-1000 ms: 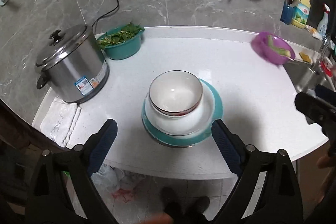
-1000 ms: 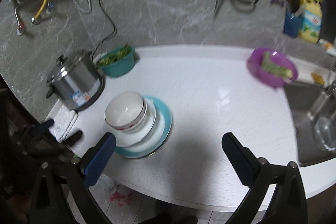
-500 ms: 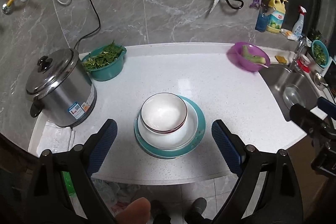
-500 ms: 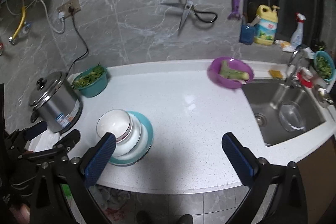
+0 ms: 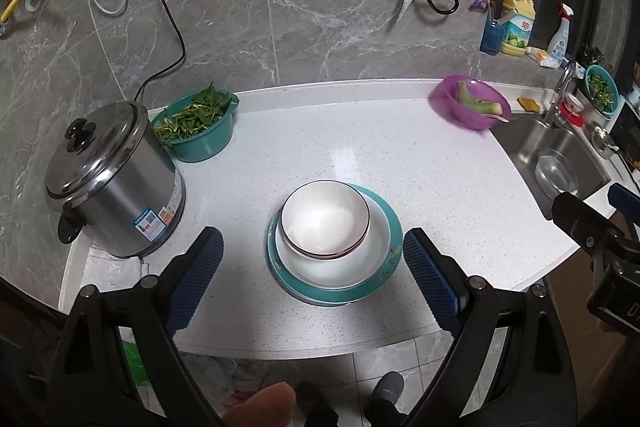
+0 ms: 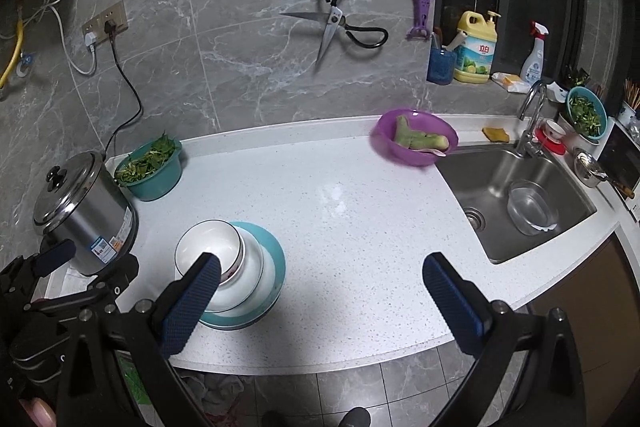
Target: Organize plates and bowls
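Observation:
A stack sits on the white counter [image 5: 440, 187]: white bowls with dark rims [image 5: 325, 219] nested on a white plate [image 5: 372, 259], on a teal plate [image 5: 394, 227]. The stack also shows in the right wrist view, with the bowls [image 6: 208, 247] on the teal plate [image 6: 276, 267]. My left gripper [image 5: 314, 279] is open and empty, held back above the counter's front edge, its blue pads either side of the stack. My right gripper [image 6: 320, 291] is open and empty, to the right of the stack.
A steel rice cooker [image 5: 112, 183] and a teal basin of greens [image 5: 196, 127] stand at the left. A purple bowl with a vegetable [image 6: 416, 141] sits by the sink [image 6: 520, 195], which holds a glass bowl [image 6: 532, 213]. Scissors and a cutting board hang on the wall.
Both grippers have pulled back and up from the counter, so the stack looks smaller and more of the kitchen shows. The stack has not moved. Both stay open.

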`<state>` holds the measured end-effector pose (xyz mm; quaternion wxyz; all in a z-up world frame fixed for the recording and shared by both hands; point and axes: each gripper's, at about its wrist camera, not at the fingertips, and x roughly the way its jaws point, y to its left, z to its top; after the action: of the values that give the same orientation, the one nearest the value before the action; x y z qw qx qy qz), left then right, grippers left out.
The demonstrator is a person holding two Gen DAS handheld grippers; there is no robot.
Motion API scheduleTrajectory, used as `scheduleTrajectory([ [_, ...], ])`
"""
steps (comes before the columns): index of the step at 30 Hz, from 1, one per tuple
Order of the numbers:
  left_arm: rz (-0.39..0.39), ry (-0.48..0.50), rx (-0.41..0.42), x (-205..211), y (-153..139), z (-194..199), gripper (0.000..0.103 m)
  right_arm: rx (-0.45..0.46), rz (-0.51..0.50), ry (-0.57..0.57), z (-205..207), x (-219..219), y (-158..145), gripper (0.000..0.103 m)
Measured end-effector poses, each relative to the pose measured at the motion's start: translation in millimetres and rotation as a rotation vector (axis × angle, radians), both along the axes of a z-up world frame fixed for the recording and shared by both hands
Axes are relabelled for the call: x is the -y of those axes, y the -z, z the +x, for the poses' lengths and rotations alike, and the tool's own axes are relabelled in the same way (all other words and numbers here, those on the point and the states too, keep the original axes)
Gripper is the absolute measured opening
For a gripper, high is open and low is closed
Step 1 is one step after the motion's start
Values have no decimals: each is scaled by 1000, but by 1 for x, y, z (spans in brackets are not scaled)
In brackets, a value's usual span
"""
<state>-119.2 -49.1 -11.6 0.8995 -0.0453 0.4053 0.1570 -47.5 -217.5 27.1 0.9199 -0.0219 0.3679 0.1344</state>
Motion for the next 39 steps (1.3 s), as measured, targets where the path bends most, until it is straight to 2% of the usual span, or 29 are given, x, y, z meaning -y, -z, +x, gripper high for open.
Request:
scheduleTrajectory([
  [39,15,-16,-5,8,5,-5,92,-15,-10,-25,-5,-8,2,103],
])
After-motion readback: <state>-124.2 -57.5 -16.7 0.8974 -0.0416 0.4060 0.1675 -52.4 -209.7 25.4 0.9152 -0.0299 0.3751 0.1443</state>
